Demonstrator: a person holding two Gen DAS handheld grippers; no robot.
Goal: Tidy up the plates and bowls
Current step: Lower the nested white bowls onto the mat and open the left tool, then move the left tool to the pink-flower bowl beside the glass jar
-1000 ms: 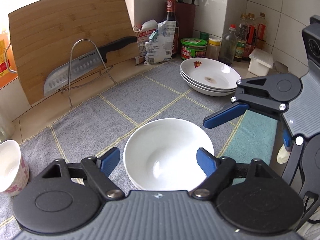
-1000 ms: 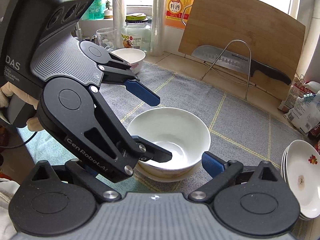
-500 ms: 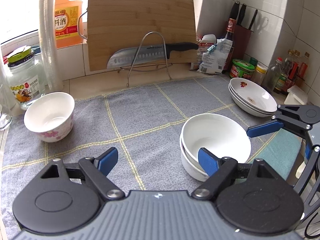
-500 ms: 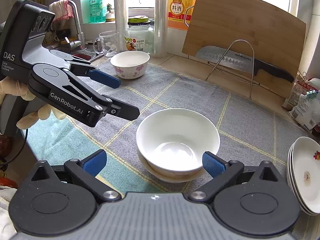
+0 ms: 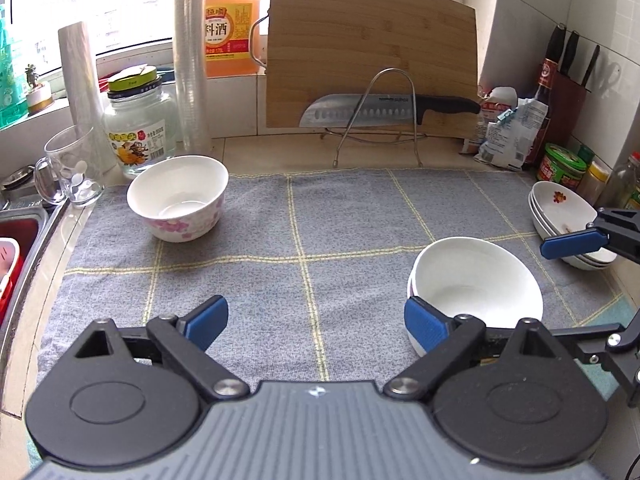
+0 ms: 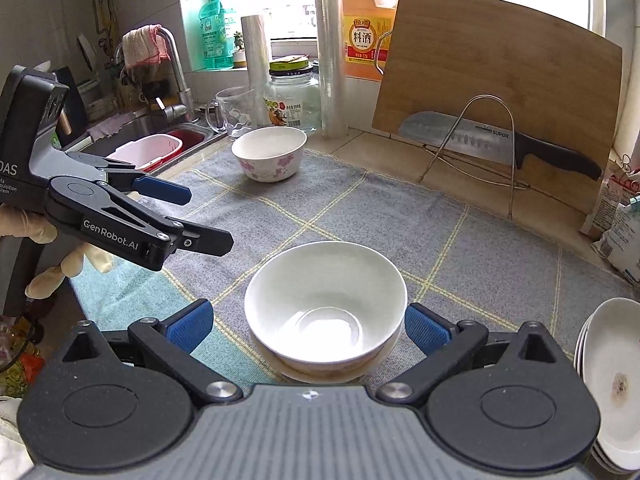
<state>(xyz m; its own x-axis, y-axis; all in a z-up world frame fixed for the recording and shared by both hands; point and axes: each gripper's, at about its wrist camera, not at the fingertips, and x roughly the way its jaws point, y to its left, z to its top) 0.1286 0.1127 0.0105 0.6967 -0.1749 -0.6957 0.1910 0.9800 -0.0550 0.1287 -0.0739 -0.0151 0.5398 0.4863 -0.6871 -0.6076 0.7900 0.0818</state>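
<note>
A white bowl (image 6: pixel 326 304) sits nested in another on the grey cloth (image 5: pixel 340 220), near stacked plates (image 5: pixel 560 216). A flowered bowl (image 5: pixel 178 196) stands well apart by the sink. Both the left claw (image 5: pixel 316 320) and right claw (image 6: pixel 308 326) are wide and empty. Likely next: fetch the flowered bowl.

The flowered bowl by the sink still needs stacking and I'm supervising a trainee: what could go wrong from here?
1. The flowered bowl sits at the mat's corner beside a glass mug and the sink; a careless reach by the open left gripper might knock either.
2. The white bowl stack looks slightly off-centre, so adding a third bowl could tip it.
3. The open right gripper straddles that stack and could nudge it.
</note>
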